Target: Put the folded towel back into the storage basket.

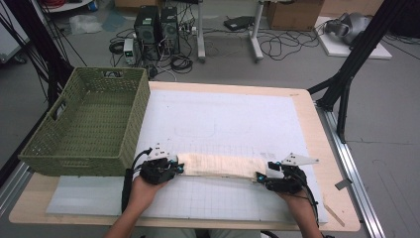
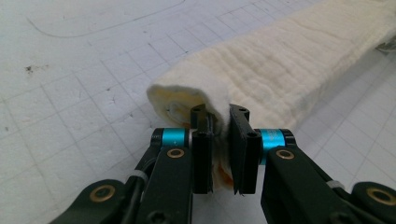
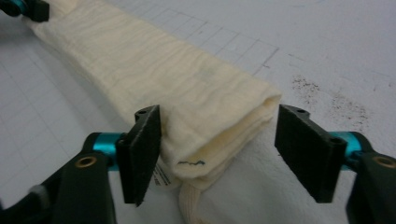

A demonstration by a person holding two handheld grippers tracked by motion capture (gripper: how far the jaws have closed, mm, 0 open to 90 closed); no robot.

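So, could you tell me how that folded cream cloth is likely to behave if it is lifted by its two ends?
The folded cream cloth looks soft and quilted, so it would probably sag in the middle. Its layers gape open at the end by the right claw, so they may slip apart. The left claw pinches only a few layers, so that end might unroll.

A green woven basket [image 1: 88, 124] stands on the table [image 1: 317, 148] at the white mat's [image 1: 233, 116] left edge; computer towers [image 1: 157, 27] and cables [image 1: 277, 47] lie on the floor beyond.
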